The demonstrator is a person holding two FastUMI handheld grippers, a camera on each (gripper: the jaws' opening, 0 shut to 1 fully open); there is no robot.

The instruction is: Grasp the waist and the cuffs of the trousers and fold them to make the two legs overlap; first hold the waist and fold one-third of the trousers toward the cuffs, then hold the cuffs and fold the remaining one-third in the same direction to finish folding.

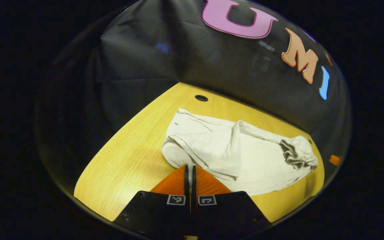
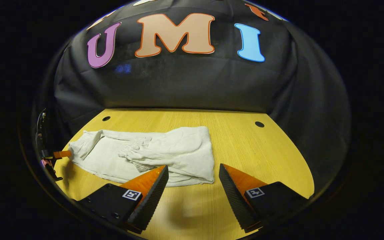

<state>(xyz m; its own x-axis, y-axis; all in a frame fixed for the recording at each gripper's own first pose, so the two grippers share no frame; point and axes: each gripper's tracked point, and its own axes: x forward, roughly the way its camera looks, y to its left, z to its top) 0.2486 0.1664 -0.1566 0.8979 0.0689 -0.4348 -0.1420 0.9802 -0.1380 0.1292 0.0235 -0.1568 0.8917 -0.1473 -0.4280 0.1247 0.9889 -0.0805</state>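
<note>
White trousers lie crumpled and partly folded on the yellow wooden table, with one end bunched up at the right. My left gripper is shut, its tips touching the cloth's near edge. No cloth shows between its fingers. In the right gripper view the trousers stretch across the table's left half. My right gripper stands open just in front of their near right corner, with nothing between its fingers. The left gripper shows at the cloth's far left end.
The black cloth wall rises close behind the table. Round holes sit in the tabletop near the back edge. Bare wood lies right of the trousers. A small orange piece shows at the right rim.
</note>
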